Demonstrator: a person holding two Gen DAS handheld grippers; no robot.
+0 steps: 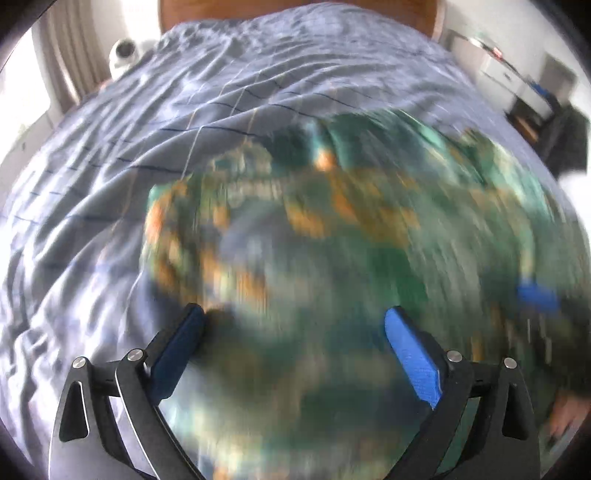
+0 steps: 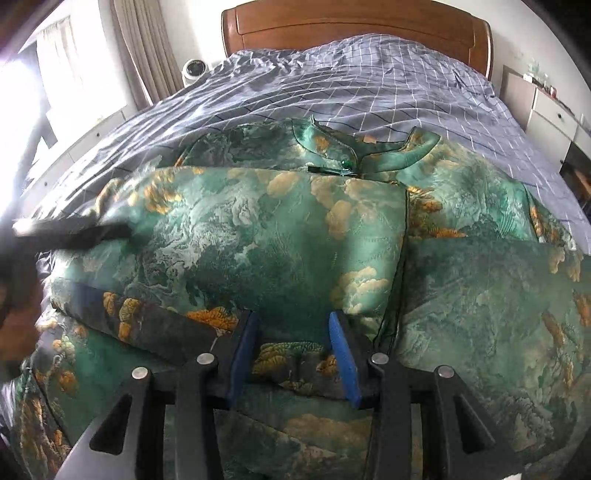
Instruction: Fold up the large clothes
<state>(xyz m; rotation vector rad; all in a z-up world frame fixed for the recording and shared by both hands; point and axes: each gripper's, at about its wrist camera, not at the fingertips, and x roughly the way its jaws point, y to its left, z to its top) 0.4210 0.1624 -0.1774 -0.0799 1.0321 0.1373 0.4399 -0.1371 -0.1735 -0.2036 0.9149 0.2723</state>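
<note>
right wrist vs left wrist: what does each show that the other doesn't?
Right wrist only: the garment's collar in sharp detail, the wooden headboard in full, and the right gripper part-closed around a fold. Left wrist only: the left gripper wide open over motion-blurred fabric. Both: the green garment on the checked bedsheet, and a white camera beside the bed.

Daylight from the window (image 2: pixel 22 122) at your left blows out to white glare. Your left wrist view is motion-blurred across the garment (image 1: pixel 332 258); fisheye edges darken.
</note>
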